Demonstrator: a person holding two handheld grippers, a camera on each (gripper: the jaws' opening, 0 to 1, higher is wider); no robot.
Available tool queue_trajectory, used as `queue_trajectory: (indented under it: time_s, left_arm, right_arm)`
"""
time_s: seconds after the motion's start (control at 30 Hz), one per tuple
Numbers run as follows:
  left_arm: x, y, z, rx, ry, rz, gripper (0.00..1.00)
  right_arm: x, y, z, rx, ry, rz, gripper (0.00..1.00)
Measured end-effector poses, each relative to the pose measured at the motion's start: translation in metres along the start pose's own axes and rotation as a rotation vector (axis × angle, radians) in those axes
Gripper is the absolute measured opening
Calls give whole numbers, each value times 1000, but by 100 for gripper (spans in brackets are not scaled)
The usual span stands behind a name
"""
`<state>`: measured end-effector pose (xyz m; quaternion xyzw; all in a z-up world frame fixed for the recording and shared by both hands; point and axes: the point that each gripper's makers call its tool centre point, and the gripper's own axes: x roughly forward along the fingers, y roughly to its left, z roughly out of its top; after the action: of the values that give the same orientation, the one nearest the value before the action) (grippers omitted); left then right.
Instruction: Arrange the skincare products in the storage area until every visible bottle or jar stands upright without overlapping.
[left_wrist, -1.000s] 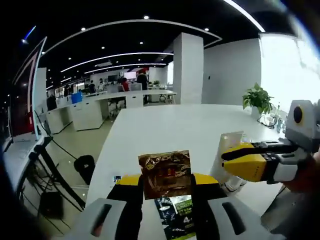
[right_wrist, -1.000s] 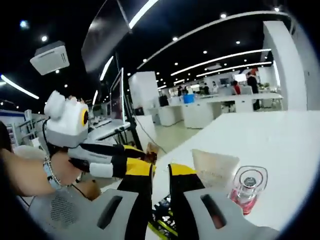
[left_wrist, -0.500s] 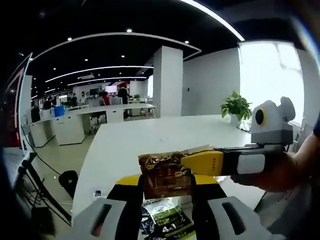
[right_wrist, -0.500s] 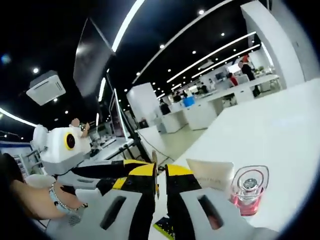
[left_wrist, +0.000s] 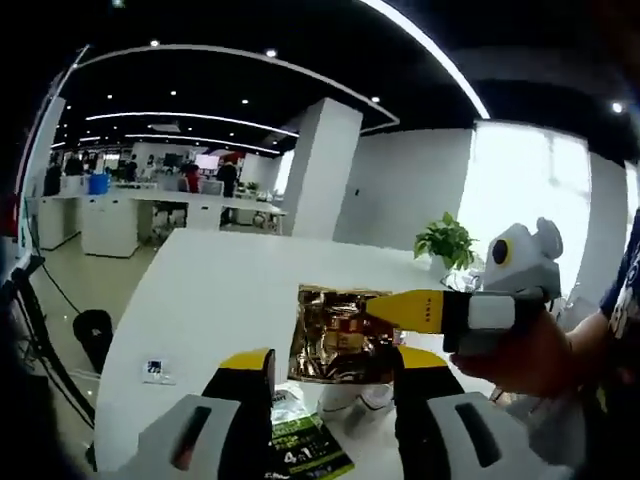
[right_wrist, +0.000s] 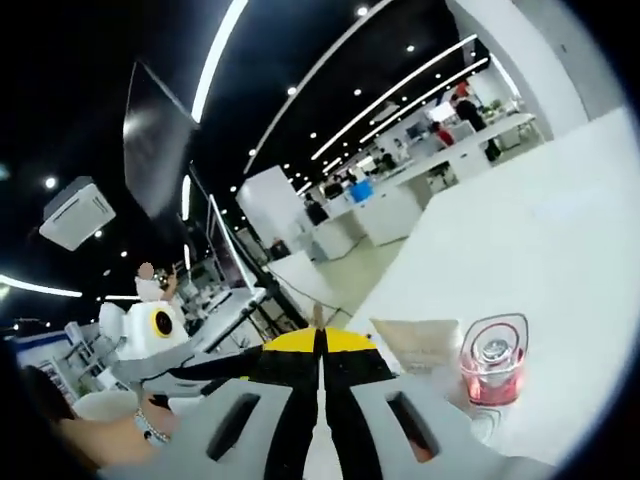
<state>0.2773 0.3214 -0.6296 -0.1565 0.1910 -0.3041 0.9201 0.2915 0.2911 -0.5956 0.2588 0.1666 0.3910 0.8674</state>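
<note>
- Low centre of the left gripper view, a crinkled gold foil sachet (left_wrist: 338, 348) stands above the white table (left_wrist: 200, 300).
- The right gripper (left_wrist: 385, 308), entering from the right, pinches the sachet's upper right edge, jaws closed on it.
- The left gripper (left_wrist: 330, 375) stands parted around the sachet's lower part; whether it touches, I cannot tell.
- Right gripper view, lower right: a pink perfume bottle (right_wrist: 492, 362) upright beside a cream sachet (right_wrist: 420, 345).

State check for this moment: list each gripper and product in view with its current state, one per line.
left gripper: jaws apart, gold sachet between them
right gripper: shut on the gold sachet's edge
gold sachet: held off the white table, crinkled
pink bottle: upright on the table, cap on
cream sachet: beside the pink bottle, ungripped
dark green packet: lying flat on the table
</note>
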Motion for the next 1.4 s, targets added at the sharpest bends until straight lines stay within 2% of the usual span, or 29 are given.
queue_trajectory:
  time_s: [0.07,0.1,0.13,0.2,0.27,0.3,0.33,0.4,0.5,0.57,0.63,0.7,0.73,0.9,1.07,1.17,1.27,1.33,1.4]
  left_arm:
    - [0,-3,1,-33,-6,-32,53]
    - [-1,-5,3,-48,-16,-53,53]
    - [-1,-9,6,-82,-31,-88,53]
    - [-3,-14,11,-142,-58,-144,52]
    - [-7,-21,19,-213,-97,-220,52]
    - [-8,-23,21,-246,-110,-238,52]
    - [-9,-20,24,-284,-125,-241,52]
    - [-8,-12,24,-288,-132,-215,50]
    - [-6,-8,18,-294,-102,-198,35]
    - [-5,-12,8,-309,-33,-222,25]
    - [-2,-17,5,-307,-10,-239,21]
    - [-2,-15,3,-286,-7,-215,16]
    - [-3,-15,4,-288,-8,-222,11]
    - [-8,-19,11,-362,-20,-286,1]
    - [-15,-26,20,-411,-55,-361,1]
    - [-19,-29,24,-441,-67,-402,1]
    - [-21,-33,25,-462,-59,-428,1]
    - [-20,-33,24,-455,-54,-424,1]
    - [-17,-32,19,-429,-34,-399,1]
  right_arm:
    - [-3,6,2,22,-12,17,0]
    - [-5,9,2,5,-17,25,0]
    - [-6,9,7,-54,-47,28,0]
    - [-8,2,10,-130,-65,-2,0]
    - [-9,-1,9,-83,-56,24,0]
    - [-10,-1,7,-19,-45,41,0]
    - [-11,-3,7,3,-44,46,0]
    - [-13,-3,6,35,-28,60,0]
    - [-13,5,7,31,-21,99,0]
    - [-13,9,5,21,-12,113,0]
    - [-12,11,2,19,10,123,0]
    - [-12,10,2,17,7,119,0]
    - [-12,7,2,9,5,106,0]
    - [-11,-2,4,24,-5,84,1]
    - [-12,2,8,48,-36,116,5]
    - [-13,10,13,133,-43,192,5]
    - [-15,15,18,165,-56,244,5]
    - [-16,15,22,157,-70,250,4]
    - [-15,14,21,170,-50,254,1]
